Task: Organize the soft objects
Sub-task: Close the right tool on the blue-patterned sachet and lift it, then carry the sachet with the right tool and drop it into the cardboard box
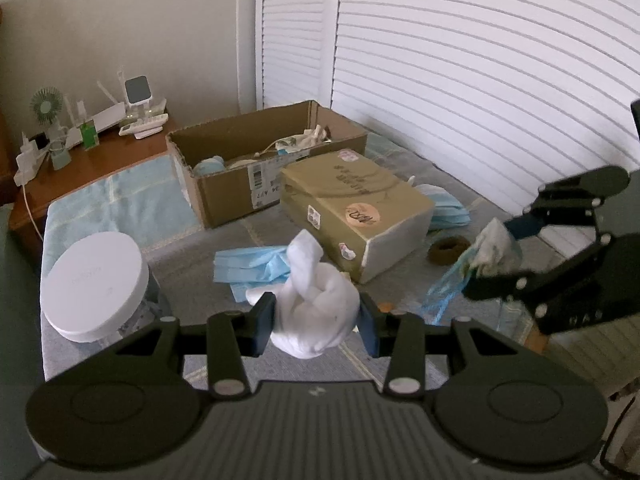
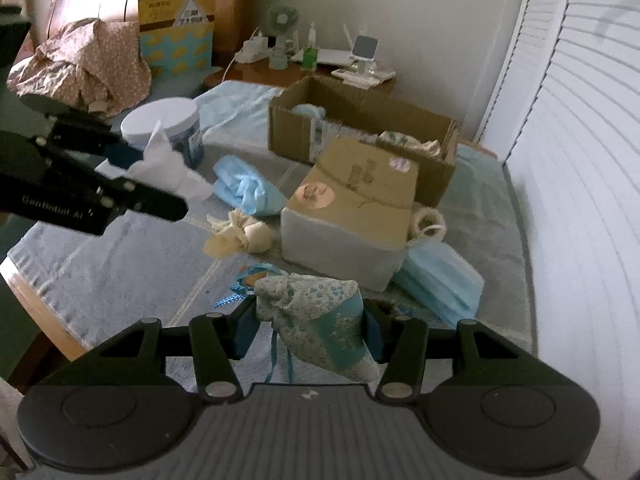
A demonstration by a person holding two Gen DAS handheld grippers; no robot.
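Gripping a knotted white cloth [image 1: 316,308] between its pads, the left gripper [image 1: 316,322] holds it above the bed [image 1: 224,236]. Rightward, the right gripper [image 2: 310,330] clamps a blue patterned pouch [image 2: 320,320]. Two cardboard boxes [image 1: 240,152] sit beyond, with perhaps two piles of blue masks [image 1: 248,268], though blurred.

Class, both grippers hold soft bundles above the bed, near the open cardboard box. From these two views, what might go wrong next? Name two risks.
1. The right gripper grips the blue-green patterned fabric pouch; its thin blue ribbons dangle and might snag.
2. The left gripper pinches the knotted white cloth bundle only at its sides, so it may slip before reaching the open brown cardboard box.
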